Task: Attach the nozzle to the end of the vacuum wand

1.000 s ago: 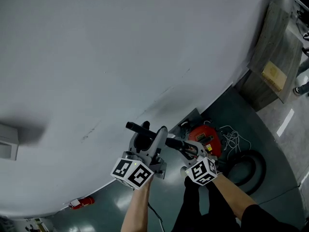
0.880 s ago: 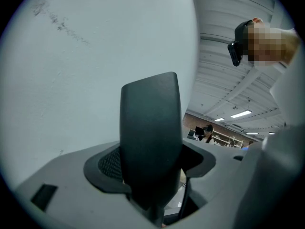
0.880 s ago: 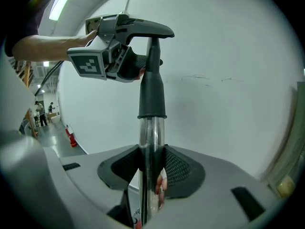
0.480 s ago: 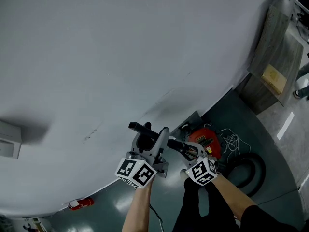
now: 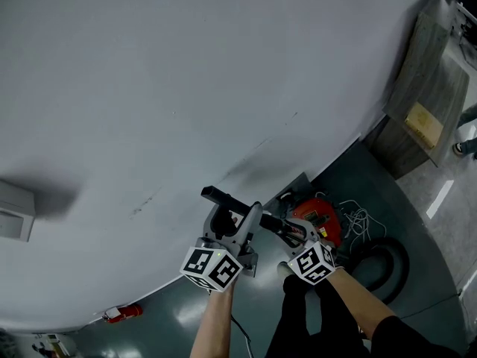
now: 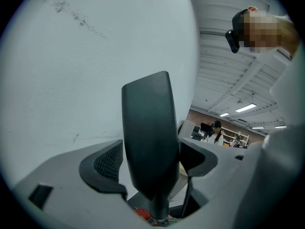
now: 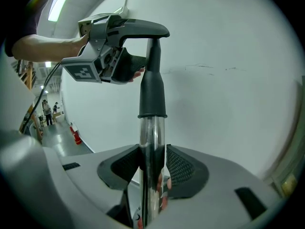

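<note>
A chrome vacuum wand runs up between the pads of my right gripper, which is shut on it. The black nozzle sits as a sleeve on the wand's end, with its flat head on top. In the head view the nozzle points at the white wall, with the wand behind it. My left gripper is at the nozzle head. Its jaws are opening, the head stands between them, and the left pad is just off it.
A white wall fills the space ahead. On the dark floor lie the red vacuum body, a white cable and a coiled black hose. A wooden cabinet stands at the right. A red fire extinguisher sits by the wall.
My left gripper has sunk a little and shifted slightly right in the head view. The right gripper and the wand have stayed put.
</note>
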